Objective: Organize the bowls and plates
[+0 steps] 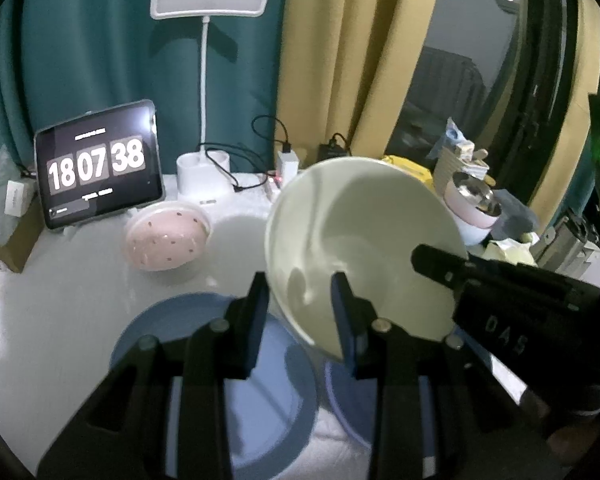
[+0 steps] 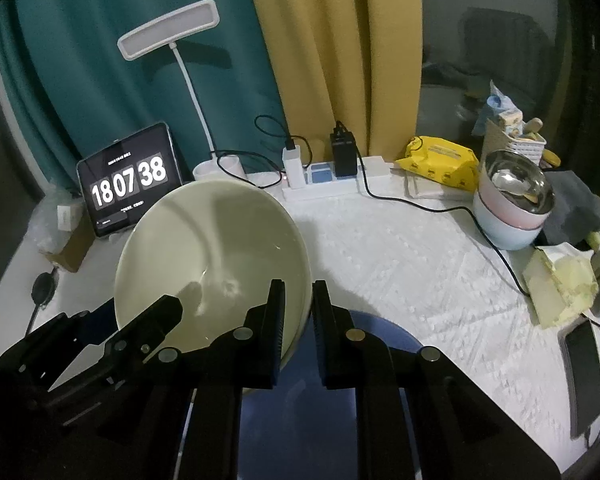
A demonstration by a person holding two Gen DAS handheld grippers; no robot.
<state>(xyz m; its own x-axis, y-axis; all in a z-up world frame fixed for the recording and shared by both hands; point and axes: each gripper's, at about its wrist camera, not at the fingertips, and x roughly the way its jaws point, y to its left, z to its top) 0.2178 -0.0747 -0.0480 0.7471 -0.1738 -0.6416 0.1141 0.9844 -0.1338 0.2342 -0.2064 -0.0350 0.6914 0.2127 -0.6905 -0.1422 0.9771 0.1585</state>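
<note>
- Left wrist view: the left gripper (image 1: 300, 320) pinches the near rim of a cream bowl (image 1: 360, 240), held tilted above two blue plates (image 1: 268, 400) at the table's (image 1: 60, 300) near edge; only this view shows a pink bowl (image 1: 166, 240) beside the clock tablet (image 1: 98, 164).
- Right wrist view: the right gripper (image 2: 298, 332) pinches the bowl's opposite rim; this view alone shows the power strip (image 2: 320, 188), yellow pack (image 2: 436, 160) and phone (image 2: 584, 376).
- Stacked bowls (image 2: 508, 216) stand at the right edge.
</note>
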